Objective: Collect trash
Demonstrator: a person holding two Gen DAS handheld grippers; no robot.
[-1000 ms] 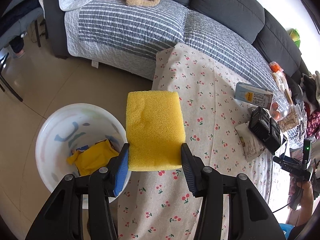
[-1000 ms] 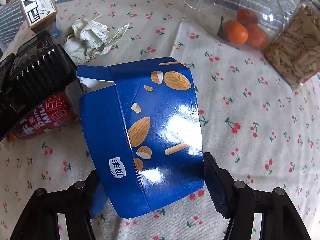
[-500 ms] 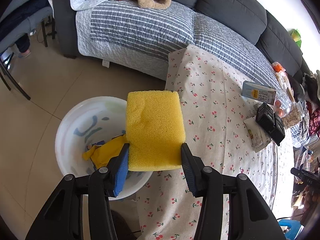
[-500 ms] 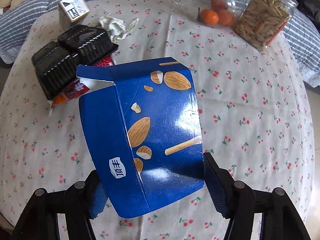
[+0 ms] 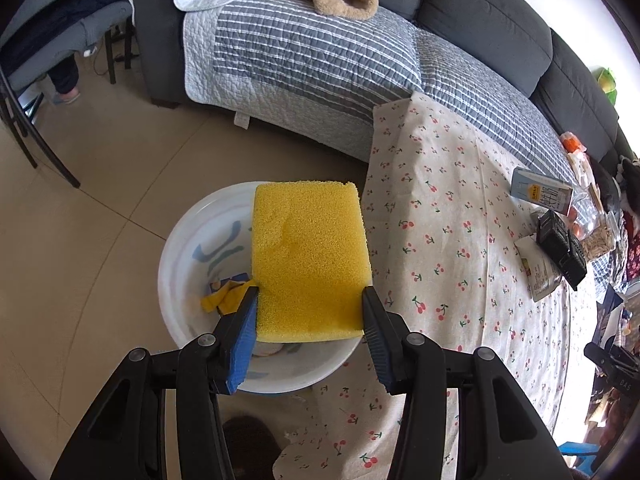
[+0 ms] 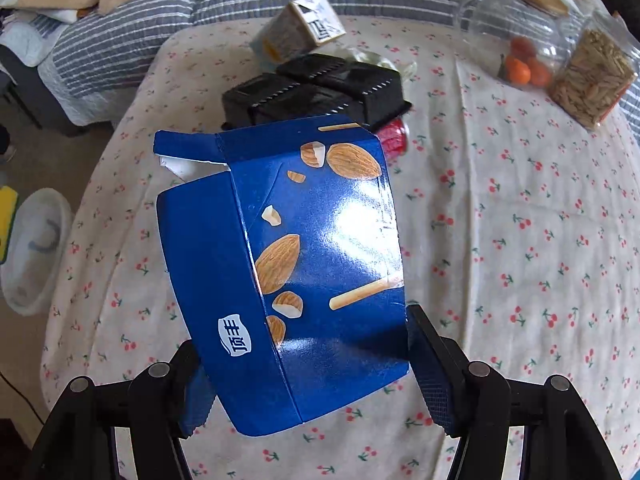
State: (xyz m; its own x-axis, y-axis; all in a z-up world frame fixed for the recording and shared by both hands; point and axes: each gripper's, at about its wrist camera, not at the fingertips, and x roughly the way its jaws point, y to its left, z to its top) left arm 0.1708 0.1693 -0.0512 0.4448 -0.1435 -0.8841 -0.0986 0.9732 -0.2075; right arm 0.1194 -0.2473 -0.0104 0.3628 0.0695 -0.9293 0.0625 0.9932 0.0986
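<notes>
Left gripper [image 5: 308, 312]: clamped on yellow sponge [image 5: 308, 256], poised over white bin [image 5: 180, 256] for drop. Right gripper [image 6: 304, 364]: pinching blue almond box [image 6: 296, 272] above table [image 6: 520, 264], likely bin-bound.

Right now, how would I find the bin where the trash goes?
Start at the table with the cherry-print cloth; the floor beside its left edge holds a round white tub. It is the only bucket there, with yellow wrapper scraps inside, and the left claw holds a yellow sponge above it.

Sponge [image 5: 310, 260] above bin [image 5: 180, 264]; bin left of table [image 5: 460, 240]
</notes>
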